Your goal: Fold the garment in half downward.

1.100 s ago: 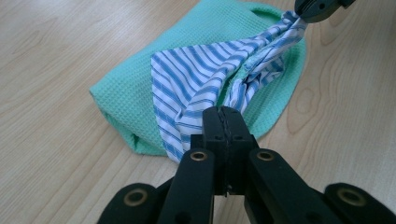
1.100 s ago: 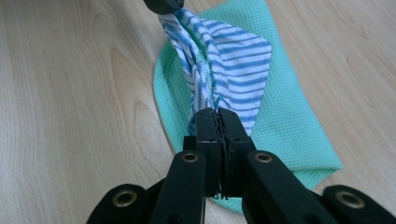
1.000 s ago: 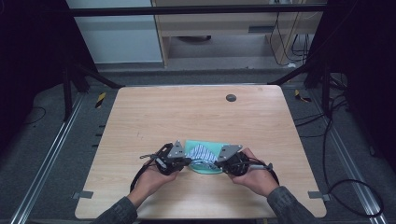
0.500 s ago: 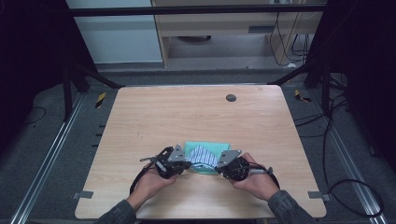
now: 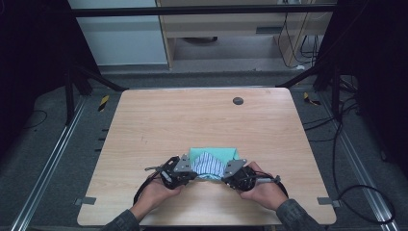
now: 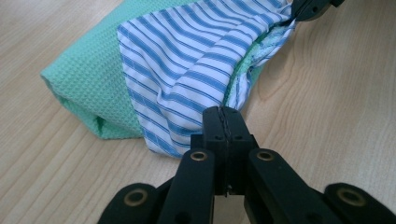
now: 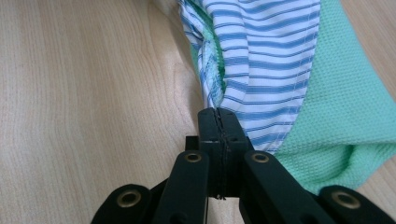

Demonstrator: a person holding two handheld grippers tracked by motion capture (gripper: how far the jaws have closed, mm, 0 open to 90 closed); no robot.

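Observation:
A green waffle-weave cloth lies folded near the table's front edge, with a blue-and-white striped cloth on top of it. My left gripper is shut on the striped cloth's near left corner. My right gripper is shut on its near right corner. Both jaws are pressed together with the fabric edge pinched at their tips. The green cloth shows beside and under the striped one in both gripper views. The other gripper's tip holds the far corner in the left gripper view.
The wooden table has a small dark round hole at the back right. Cables trail over the floor to the right. Metal frame rails run along the table's left side.
Both grippers have drawn a little toward the table's front edge with the striped cloth's corners held. The striped cloth now sits slightly nearer over the green one.

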